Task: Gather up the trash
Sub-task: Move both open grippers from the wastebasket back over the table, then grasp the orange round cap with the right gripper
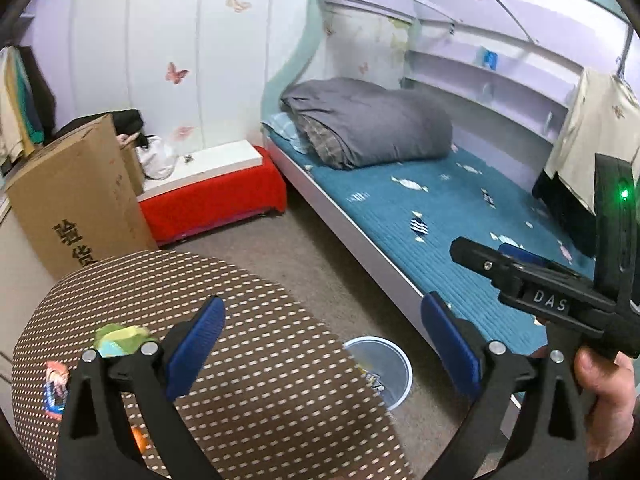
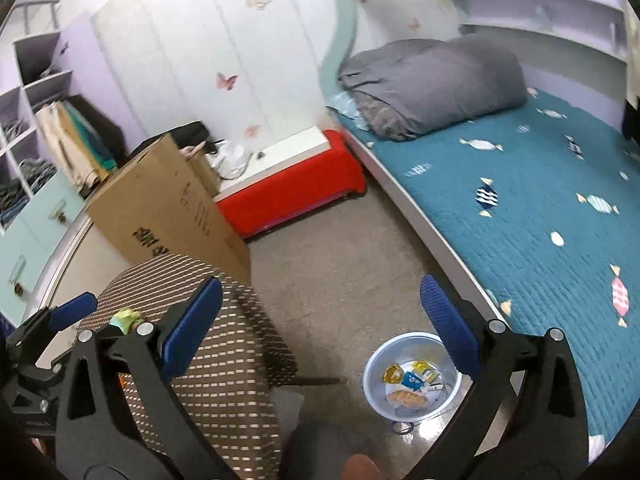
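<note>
Left wrist view shows a red-and-blue wrapper [image 1: 56,390] at the far left of the dotted worktop [image 1: 260,360], then a green wrapper [image 1: 120,338] just left of the left tool [image 1: 320,344], which is wide open and holds nothing. Further right, the bin [image 2: 412,374] stands on the floor beside the bed [image 2: 540,220]; the right tool [image 2: 320,320] is also wide open and empty.

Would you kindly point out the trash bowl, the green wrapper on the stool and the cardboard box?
trash bowl [image 2: 374,364], right wrist view, bare left rim.
green wrapper [image 1: 120,338], left wrist view, crumpled middle.
cardboard box [image 2: 160,204], right wrist view, front face.
</note>
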Demonstrator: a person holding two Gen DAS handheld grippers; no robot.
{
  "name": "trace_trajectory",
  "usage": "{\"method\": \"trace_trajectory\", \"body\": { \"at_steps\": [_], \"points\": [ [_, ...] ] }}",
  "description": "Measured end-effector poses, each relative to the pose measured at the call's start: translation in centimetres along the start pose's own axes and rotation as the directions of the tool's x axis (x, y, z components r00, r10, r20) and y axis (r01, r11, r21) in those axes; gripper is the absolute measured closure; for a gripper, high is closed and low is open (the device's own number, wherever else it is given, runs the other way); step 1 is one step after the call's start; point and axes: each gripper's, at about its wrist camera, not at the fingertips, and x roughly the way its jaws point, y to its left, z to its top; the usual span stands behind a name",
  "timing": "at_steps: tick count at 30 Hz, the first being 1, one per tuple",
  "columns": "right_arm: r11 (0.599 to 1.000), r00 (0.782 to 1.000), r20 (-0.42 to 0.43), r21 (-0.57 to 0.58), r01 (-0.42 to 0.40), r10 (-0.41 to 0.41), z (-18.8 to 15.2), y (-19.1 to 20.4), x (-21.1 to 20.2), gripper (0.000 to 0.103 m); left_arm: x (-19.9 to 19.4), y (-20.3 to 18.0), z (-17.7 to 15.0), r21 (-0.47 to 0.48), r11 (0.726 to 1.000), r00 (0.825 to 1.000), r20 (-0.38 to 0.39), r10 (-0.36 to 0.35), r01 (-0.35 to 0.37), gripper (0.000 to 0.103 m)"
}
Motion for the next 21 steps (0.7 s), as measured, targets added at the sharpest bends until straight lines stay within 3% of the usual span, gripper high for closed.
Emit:
{"method": "trace_trajectory", "body": {
  "at_steps": [11,21],
  "points": [
    [0.982,0.984,-0.094,-0.099,-0.159,0.150,-1.1,8.2,0.8,0.006,-4.9,6.9,-3.0,-0.094,0.989,0.993,0.034,0.115,-0.111,0.006],
    [0.929,0.959,-0.200,-0.273,-0.250,0.200,-5.0,16.5,2.4,0.006,-8.1,14.0,-7.4,-0.212,0.956,0.978,-0.010,0.207,-0.204,0.006]
  ]
}}
